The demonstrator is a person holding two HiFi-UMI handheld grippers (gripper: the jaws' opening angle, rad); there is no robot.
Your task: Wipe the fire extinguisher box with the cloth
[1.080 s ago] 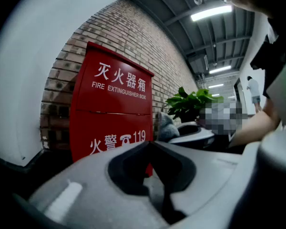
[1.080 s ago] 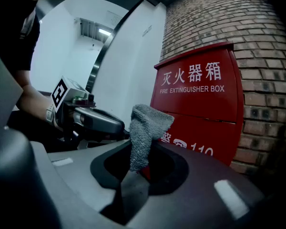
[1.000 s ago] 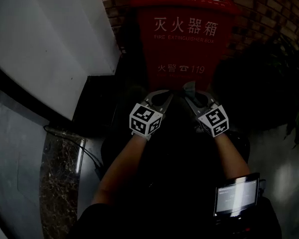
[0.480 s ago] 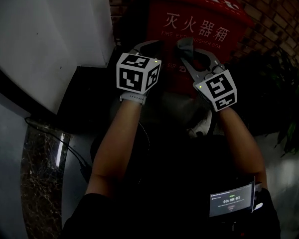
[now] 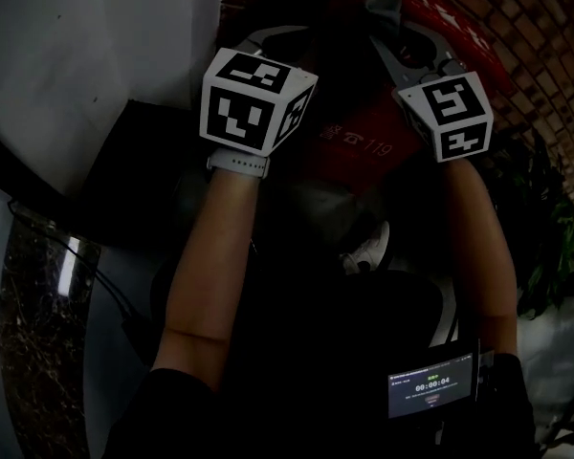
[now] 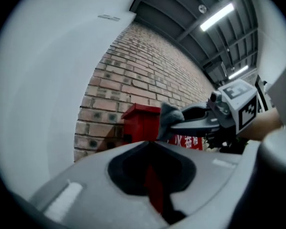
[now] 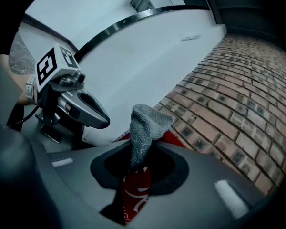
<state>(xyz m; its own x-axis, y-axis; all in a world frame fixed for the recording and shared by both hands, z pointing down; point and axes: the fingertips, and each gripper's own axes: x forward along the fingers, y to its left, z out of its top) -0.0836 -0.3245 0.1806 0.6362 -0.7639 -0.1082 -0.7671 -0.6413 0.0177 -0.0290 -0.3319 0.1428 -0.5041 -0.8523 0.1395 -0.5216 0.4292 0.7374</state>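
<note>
Right gripper (image 7: 139, 168): I see its jaws clamped on a grey cloth (image 7: 145, 125); a bunched tuft stands up past the tips.
Cloth and box: the tuft sits at the upper part of the red fire extinguisher box (image 5: 359, 137); red shows through the slit under the cloth. I cannot tell whether cloth and box touch.
Left gripper (image 6: 152, 175): jaws drawn together to a narrow slit, with nothing between them. It hangs just beside the right gripper, at the box's left side.
Box: it stands against the brick wall (image 6: 148, 66), with white characters and "119" on its front. My head view is dim.
Left of the box: a pale wall panel (image 5: 105, 36) meets the brickwork.
Right of the box: dark plant leaves (image 5: 555, 247).
Below the arms: a white shoe (image 5: 368, 249) shows on the floor.
Right forearm: a small lit screen (image 5: 430, 385) is near it; I cannot make out how it is fixed.
</note>
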